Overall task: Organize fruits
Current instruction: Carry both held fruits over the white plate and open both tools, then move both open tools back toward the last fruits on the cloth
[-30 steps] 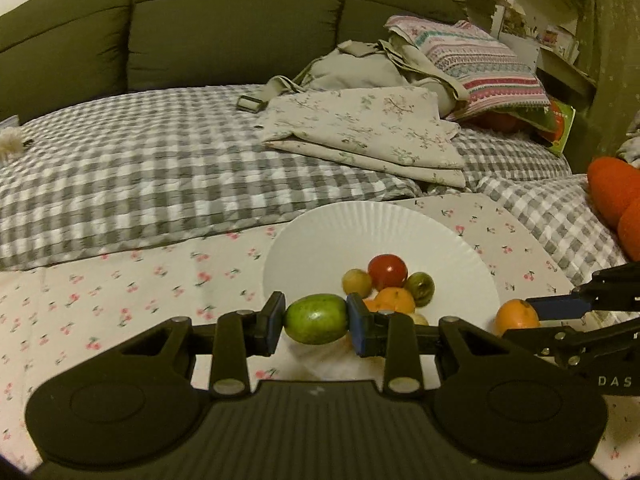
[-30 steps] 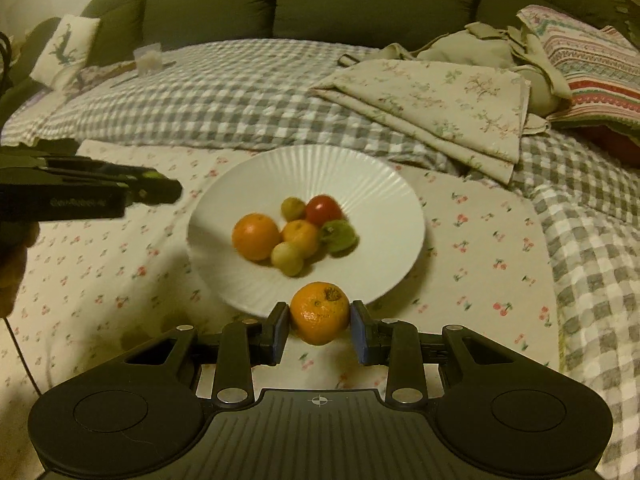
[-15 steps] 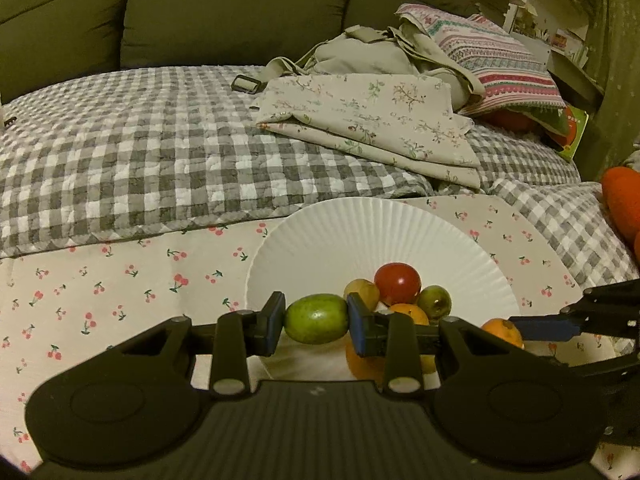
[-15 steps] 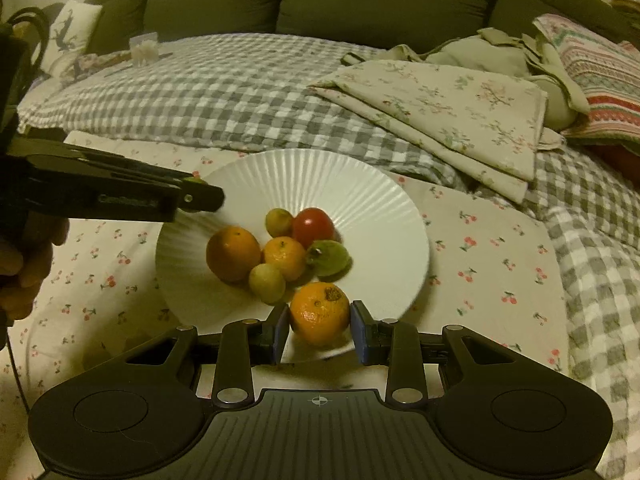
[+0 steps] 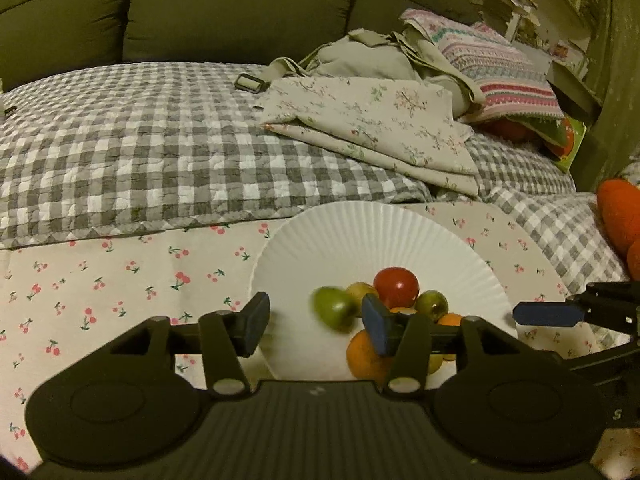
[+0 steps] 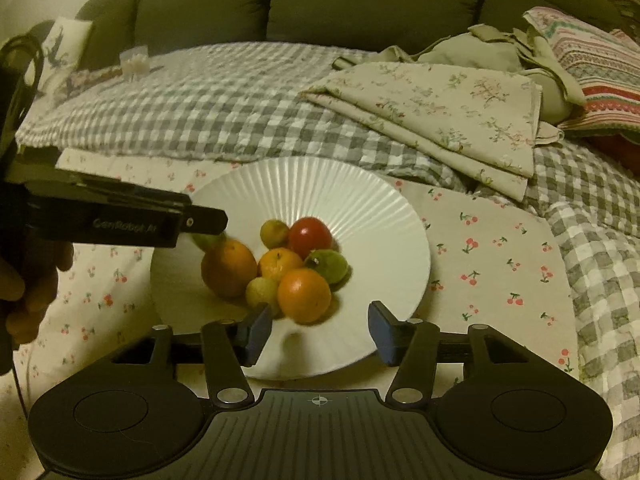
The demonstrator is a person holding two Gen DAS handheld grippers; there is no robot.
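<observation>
- Green sofa back (image 5: 240, 12): fills the top of both views, behind everything else.
- Grey-and-white checked quilt (image 5: 140, 148): spans the middle band of the left wrist frame; folded floral cloth (image 5: 372, 120) lies on it, upper right of centre.
- Cherry-print sheet (image 5: 120, 280): lower left of the left wrist frame; the plate sits on it.
- White fluted plate (image 6: 360, 208): centre of the right wrist frame, bearing the fruit pile.
- Left gripper (image 5: 316, 326): jaws spread wide, holding nothing. Seen from the right wrist view it comes in from the left edge over the plate's left rim.
- Right gripper (image 6: 318, 330): jaws spread wide, nothing between them, just over the plate's near rim. Left pad sits just beside the small yellow fruit; contact cannot be told.
- Large orange (image 6: 229, 268): left of the pile, on the plate.
- Mandarin (image 6: 305, 294): front of the pile, blurred, just beyond the right gripper's open gap, touching neither pad.
- Red tomato (image 6: 310, 237): back of the pile.
- Green fruit (image 5: 334, 313): blurred, between the left gripper's pads in the left wrist frame, nearer the right pad; contact with the plate or the pad cannot be told.
</observation>
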